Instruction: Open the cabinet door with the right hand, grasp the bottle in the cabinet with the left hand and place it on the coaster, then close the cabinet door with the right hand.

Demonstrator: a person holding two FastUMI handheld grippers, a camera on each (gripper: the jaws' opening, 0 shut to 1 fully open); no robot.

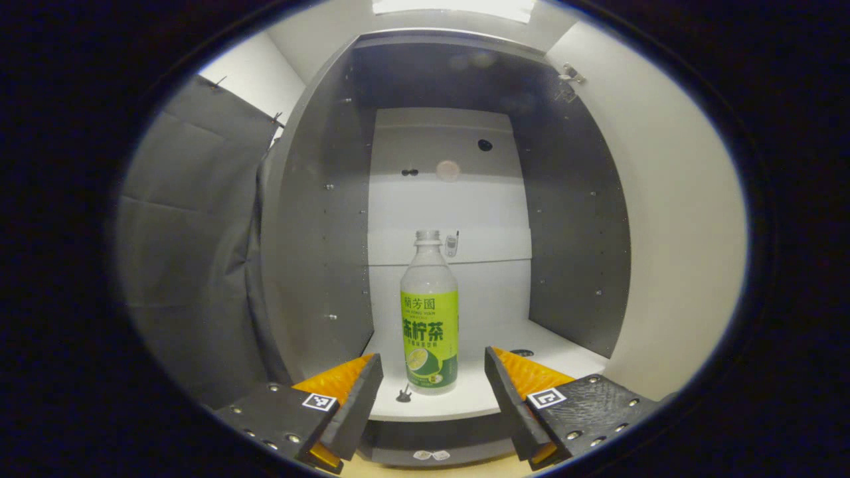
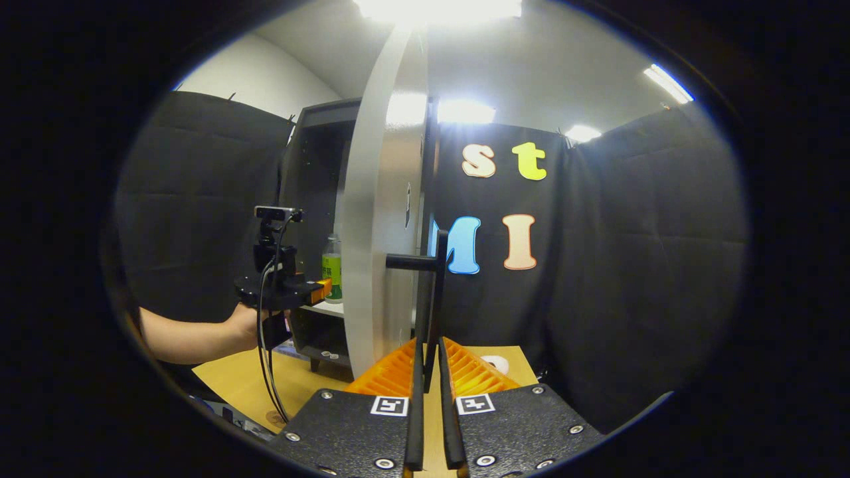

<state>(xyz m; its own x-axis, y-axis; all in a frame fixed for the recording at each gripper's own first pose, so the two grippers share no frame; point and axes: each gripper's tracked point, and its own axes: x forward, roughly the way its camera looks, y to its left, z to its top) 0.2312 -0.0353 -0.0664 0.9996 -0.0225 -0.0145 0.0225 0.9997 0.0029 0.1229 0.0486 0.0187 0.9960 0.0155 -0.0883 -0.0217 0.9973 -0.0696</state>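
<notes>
A clear bottle point(image 1: 429, 318) with a green label stands upright on the white shelf point(image 1: 564, 358) inside the open cabinet point(image 1: 319, 252). My left gripper point(image 1: 433, 397) is open just in front of the shelf edge, the bottle a little beyond its fingertips and centred between them. In the right gripper view, my right gripper point(image 2: 430, 348) is shut on the black door handle point(image 2: 439, 279) of the white door point(image 2: 378, 232), which stands swung open. A hand holds the left gripper point(image 2: 322, 289) at the cabinet mouth, near the bottle point(image 2: 331, 265). A small pale round coaster point(image 2: 495, 364) lies on the wooden table.
The cabinet sits on a wooden table point(image 2: 246, 375). The open door's inner face point(image 1: 664, 232) flanks the left gripper's right side, and a dark side panel its left. A small black item point(image 1: 403, 395) lies on the shelf beside the bottle. Black cloth walls surround the booth.
</notes>
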